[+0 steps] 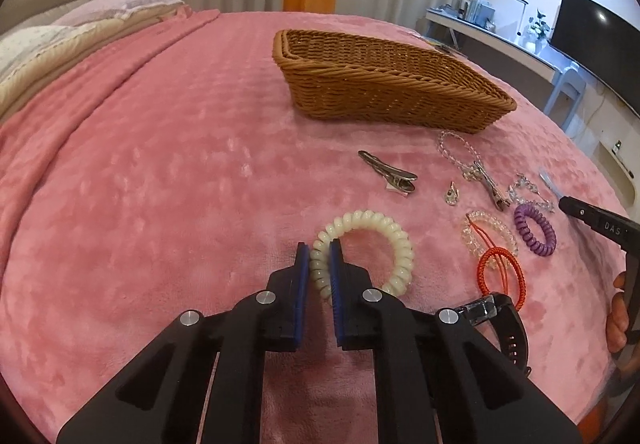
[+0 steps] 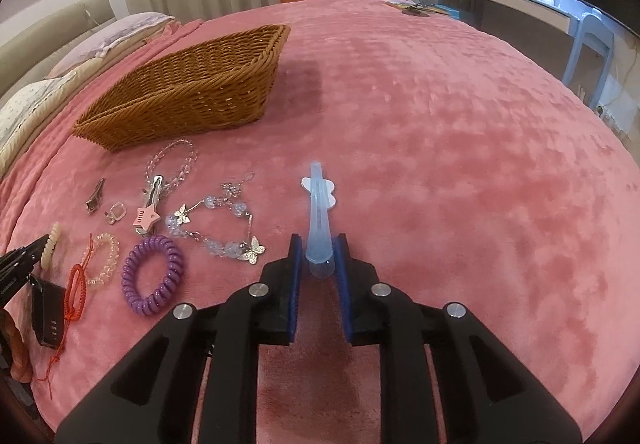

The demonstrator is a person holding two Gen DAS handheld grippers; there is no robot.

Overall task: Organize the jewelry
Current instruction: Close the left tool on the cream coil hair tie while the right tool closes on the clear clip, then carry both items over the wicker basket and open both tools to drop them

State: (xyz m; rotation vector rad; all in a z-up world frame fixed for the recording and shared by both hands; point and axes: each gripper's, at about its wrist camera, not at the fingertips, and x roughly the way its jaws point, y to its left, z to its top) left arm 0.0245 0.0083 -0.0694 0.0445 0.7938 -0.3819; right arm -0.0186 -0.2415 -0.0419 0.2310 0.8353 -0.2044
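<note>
The left tongs (image 1: 319, 250) are narrowed onto the near-left arc of a white coil tie (image 1: 362, 250), one blue pad outside the ring and one inside it; the ring lies flat on the pink bed (image 1: 160, 163) at lower centre of the left view. The right tongs (image 2: 318, 244) grip the wide butt end of a pale blue clip (image 2: 318, 219), whose long axis runs straight up the frame away from the camera, its thin tip pointing toward the far edge of the bed, with a small white butterfly shape near that tip. A wicker basket (image 2: 188, 95) sits at upper left of the right view, its long side slanting toward the upper right. Below it, scattered at left, lie a clear bead bracelet (image 2: 172, 159), a star clip (image 2: 146, 213), a small metal clip (image 2: 95, 197), a butterfly chain (image 2: 224, 219), a purple coil tie (image 2: 154, 276), a clear coil tie (image 2: 102, 260), a red cord (image 2: 74, 292) and a black watch (image 2: 48, 308). The purple tie lies just beside the chain, apart from the blue clip.
</note>
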